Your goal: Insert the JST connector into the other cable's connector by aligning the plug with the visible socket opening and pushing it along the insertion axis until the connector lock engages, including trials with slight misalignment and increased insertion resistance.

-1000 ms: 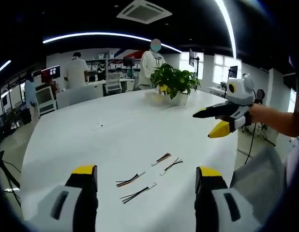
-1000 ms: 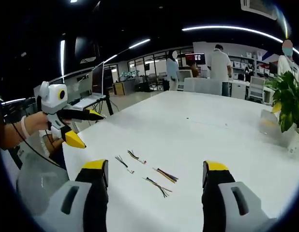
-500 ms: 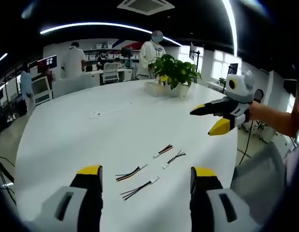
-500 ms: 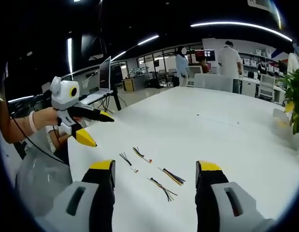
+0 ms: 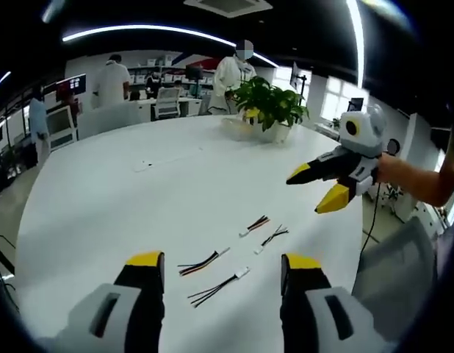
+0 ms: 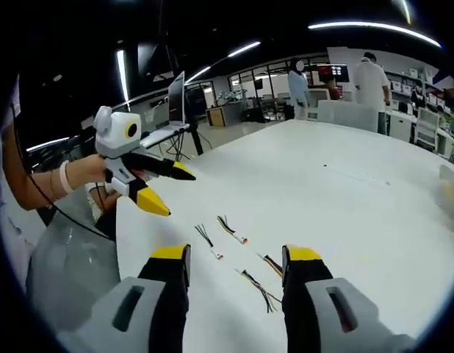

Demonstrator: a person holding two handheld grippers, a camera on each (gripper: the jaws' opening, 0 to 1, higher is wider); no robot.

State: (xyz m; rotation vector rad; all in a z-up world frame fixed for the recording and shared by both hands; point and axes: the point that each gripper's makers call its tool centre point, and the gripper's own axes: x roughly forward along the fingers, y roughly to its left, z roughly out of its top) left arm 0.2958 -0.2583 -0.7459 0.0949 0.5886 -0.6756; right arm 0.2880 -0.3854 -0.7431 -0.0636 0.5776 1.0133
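Nothing of the insertion is done yet: four short JST cables lie loose on the white desk [image 5: 102, 213], none plugged into another, none picked up. Both pickups, the alignment and the push until the lock engages all remain.

The left gripper [image 5: 221, 273] hangs above the near pair, the orange-and-black cable [image 5: 201, 263] and the black cable [image 5: 218, 286], its jaws spread apart and empty. The right gripper [image 6: 236, 263] hovers with released, empty jaws over its own near cable [image 6: 258, 288].

The left gripper view takes in a potted plant [image 5: 269, 110] at the desk's far side; the right gripper view instead shows a laptop [image 6: 168, 118] on a stand beyond the desk edge.
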